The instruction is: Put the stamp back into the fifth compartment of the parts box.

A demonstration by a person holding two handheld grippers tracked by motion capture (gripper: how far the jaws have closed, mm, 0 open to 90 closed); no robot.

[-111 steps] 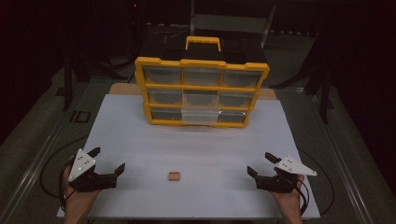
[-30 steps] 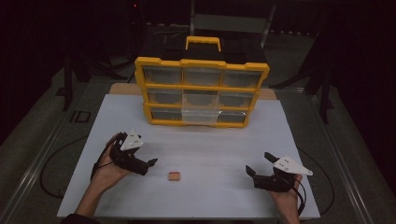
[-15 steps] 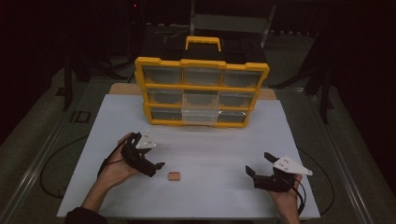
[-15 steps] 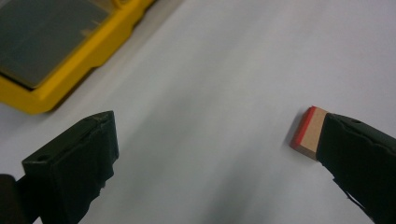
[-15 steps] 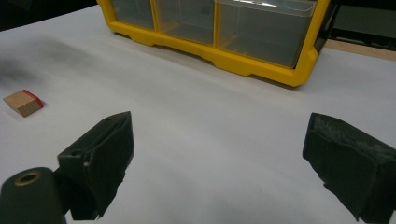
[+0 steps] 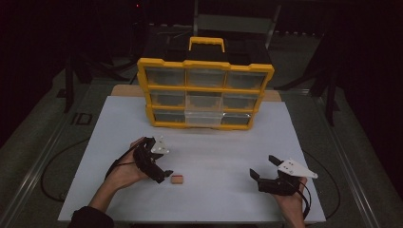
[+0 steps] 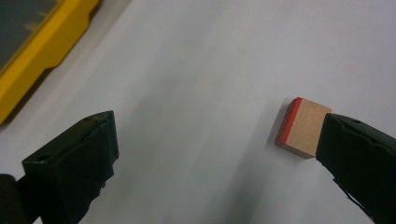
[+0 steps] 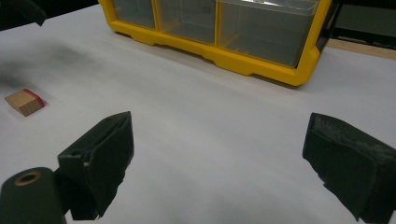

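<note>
I can read no writing on anything here. The block [image 6: 177,179] is a small flat wooden square with one red edge face, lying flat on the smooth white table [image 6: 228,142]; its long axis I cannot tell. My left gripper [image 6: 161,175] has matte black jaws spread wide, one tip just beside the block, which is not between them. My right gripper [image 6: 264,169] rests well apart, jaws spread on nothing. Behind stands a yellow plastic organizer [image 6: 205,94] with clear drawers
</note>
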